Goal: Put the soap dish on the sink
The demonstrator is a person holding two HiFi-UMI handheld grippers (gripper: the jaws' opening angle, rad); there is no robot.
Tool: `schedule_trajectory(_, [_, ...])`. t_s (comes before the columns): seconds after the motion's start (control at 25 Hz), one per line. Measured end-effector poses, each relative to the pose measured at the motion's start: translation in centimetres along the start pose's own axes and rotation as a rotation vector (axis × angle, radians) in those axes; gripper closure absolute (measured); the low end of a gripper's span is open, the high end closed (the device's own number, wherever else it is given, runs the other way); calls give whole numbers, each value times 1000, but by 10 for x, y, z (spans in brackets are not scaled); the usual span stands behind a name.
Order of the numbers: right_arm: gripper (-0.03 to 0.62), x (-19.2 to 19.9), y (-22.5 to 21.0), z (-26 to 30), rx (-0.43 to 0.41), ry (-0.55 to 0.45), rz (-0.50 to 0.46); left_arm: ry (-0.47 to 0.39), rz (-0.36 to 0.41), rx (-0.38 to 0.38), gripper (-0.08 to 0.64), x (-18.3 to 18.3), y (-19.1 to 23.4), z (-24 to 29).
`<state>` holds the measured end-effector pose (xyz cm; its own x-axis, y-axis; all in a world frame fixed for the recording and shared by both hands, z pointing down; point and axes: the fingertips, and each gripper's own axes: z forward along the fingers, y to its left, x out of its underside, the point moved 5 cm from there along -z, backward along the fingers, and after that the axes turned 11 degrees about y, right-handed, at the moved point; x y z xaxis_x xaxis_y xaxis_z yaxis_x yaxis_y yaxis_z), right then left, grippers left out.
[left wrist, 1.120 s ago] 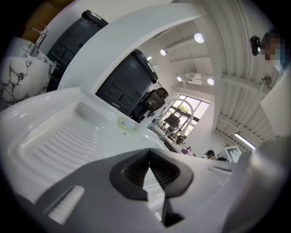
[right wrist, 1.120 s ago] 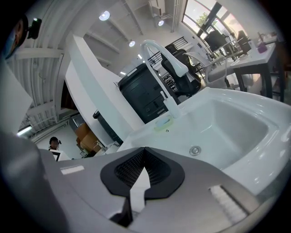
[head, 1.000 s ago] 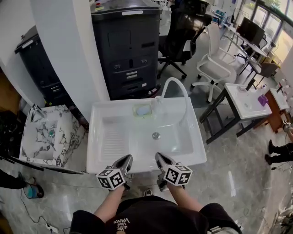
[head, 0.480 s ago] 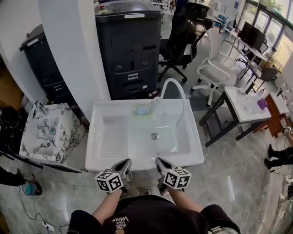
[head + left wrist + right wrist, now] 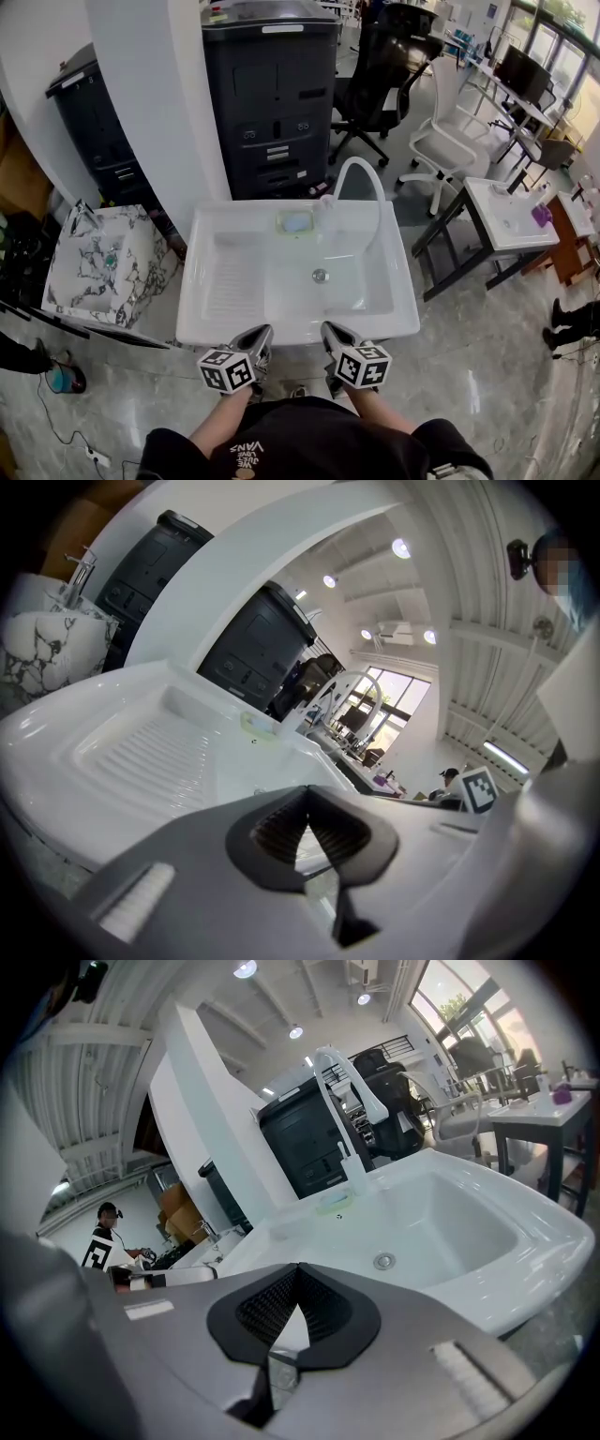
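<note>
Head view: vs a sec ago the left gripper (image 5: pixel 260 336) and right gripper (image 5: pixel 331 334) sit a touch further back from the front rim of the white glossy ceramic sink (image 5: pixel 197 300), both w/ jaws pressed together and nothing in them. The pale green rectangular soap dish (image 5: pixel 295 222) hasn't shifted and rests on the back ledge just beside the base of the white arched faucet (image 5: pixel 328 212). So placing looks done, prob. only the pull-away left. Left gripper view: grey matte jaws w/ fine-ribbed black pads meet at the tips, no object btwn. Beyond is the sink's ribbed washboard slope (image 5: pixel 141 757), smooth and shiny, w/ the soap dish small at the far ledge, bluish inside. Right gripper view: same closed, empty pinch; deep rounded basin w/ round metal drain (image 5: pixel 383 1261); soap dish is a low rounded-corner tray, likely plastic, on the far side next to the faucet.
</note>
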<state>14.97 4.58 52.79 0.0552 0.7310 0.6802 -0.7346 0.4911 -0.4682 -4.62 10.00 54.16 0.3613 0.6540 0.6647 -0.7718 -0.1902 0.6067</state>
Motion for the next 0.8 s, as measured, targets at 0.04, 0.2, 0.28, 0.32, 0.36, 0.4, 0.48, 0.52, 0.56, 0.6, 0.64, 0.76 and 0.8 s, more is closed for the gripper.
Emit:
schedule_trajectory(0.04, [591, -1, 0, 0, 2, -3, -2, 0, 1, 1, 506, 0, -1, 0])
schedule_trajectory(0.2, [591, -2, -1, 0, 4, -11, -3, -7, -11, 6, 506, 0, -3, 2])
schedule_trajectory(0.28, [591, -3, -1, 0, 2, -10, -3, -9, -16, 7, 506, 0, -5, 2])
schedule_trajectory(0.32, [591, -3, -1, 0, 1, -10, -2, -9, -17, 6, 506, -1, -6, 3])
schedule_trajectory(0.36, [591, -4, -1, 0, 1, -10, -2, -9, -18, 5, 506, -1, -6, 3])
schedule_trajectory(0.4, [591, -4, 0, 1, 2, -10, -3, -8, -19, 3, 506, -1, -6, 3])
schedule_trajectory(0.48, [591, -5, 0, 1, 4, -12, -3, -7, -20, 0, 506, 0, -4, 2])
schedule_trajectory(0.52, [591, -5, 0, 2, 5, -14, -3, -6, -20, -1, 506, 0, -3, 2])
schedule_trajectory(0.56, [591, -5, -1, 2, 5, -17, -2, -7, -19, -2, 506, 1, -3, 2])
schedule_trajectory(0.6, [591, -5, -1, 2, 5, -19, -2, -8, -17, -2, 506, 1, -3, 2])
schedule_trajectory(0.64, [591, -5, -1, 3, 6, -22, -1, -9, -17, -2, 506, 1, -2, 2])
schedule_trajectory(0.76, [591, -5, -2, 4, 8, -23, -2, -12, -18, -1, 506, 1, -1, 3])
schedule_trajectory(0.8, [591, -6, -2, 4, 9, -22, -3, -13, -19, -1, 506, 0, 0, 3])
